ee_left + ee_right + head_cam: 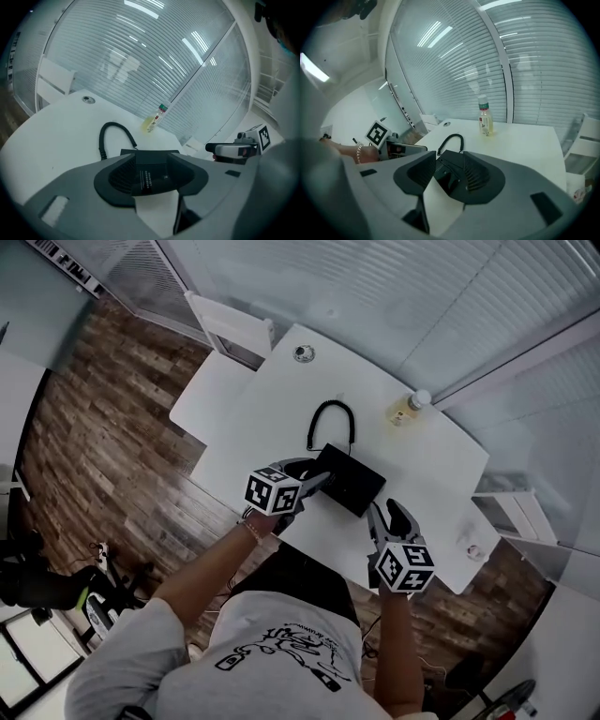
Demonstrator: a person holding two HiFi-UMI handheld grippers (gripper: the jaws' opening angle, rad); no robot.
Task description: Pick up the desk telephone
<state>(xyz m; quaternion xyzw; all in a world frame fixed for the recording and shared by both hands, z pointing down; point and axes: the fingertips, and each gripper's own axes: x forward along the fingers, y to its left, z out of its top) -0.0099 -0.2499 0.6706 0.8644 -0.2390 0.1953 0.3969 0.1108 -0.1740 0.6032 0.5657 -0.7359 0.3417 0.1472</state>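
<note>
Black desk telephone (349,479) lay flat near the front edge of the white table (431,460). The left gripper (317,478) and right gripper (386,514) flanked its opposite ends, jaws parted and gripping nothing, probably so that the wide body could be lifted level.

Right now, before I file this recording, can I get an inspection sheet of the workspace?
Surface: white table.
Job's things: black desk telephone, lying flat near the front edge.
Clutter: bottle upright behind it; small round fitting at the far end.
Grippers: left claw open at the telephone's left end; right claw open at its near right corner; neither clamps it.
Cables: coiled cord arching from the telephone's back.
Surroundings: wood floor, window blinds.
</note>
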